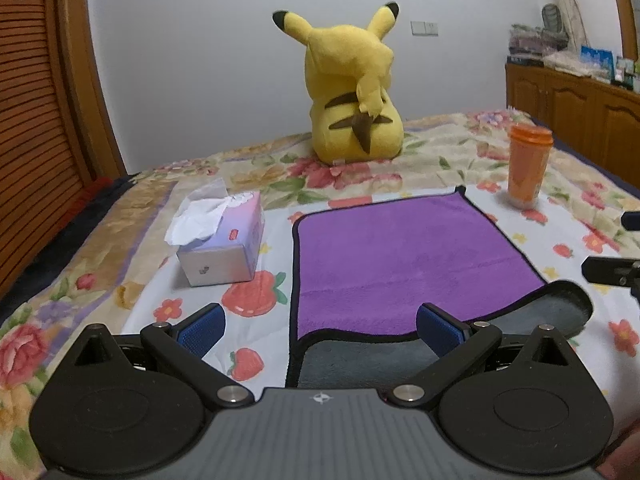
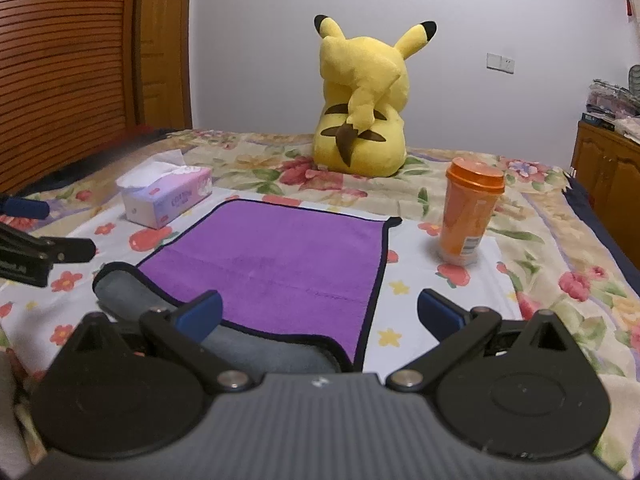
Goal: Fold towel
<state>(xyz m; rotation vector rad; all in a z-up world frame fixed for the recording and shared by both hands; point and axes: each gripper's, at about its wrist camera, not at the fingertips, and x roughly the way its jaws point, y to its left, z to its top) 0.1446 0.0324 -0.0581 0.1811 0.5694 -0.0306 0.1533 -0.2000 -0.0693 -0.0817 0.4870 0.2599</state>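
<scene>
A purple towel point(image 1: 400, 256) with a black hem lies on the flowered bedspread, folded so its grey underside point(image 1: 360, 364) shows along the near edge. It also shows in the right wrist view point(image 2: 280, 260), grey strip point(image 2: 256, 350) nearest me. My left gripper point(image 1: 322, 330) is open and empty, over the towel's near left corner. My right gripper point(image 2: 318, 316) is open and empty, over the near right corner. Each gripper shows at the edge of the other's view: the right gripper point(image 1: 616, 270) and the left gripper point(image 2: 44, 254).
A tissue box point(image 1: 222, 238) sits left of the towel. An orange lidded cup point(image 1: 526, 166) stands at its far right. A yellow plush toy point(image 1: 354, 88) sits behind. A wooden headboard point(image 1: 36, 120) is at left, a cabinet point(image 1: 580, 116) at right.
</scene>
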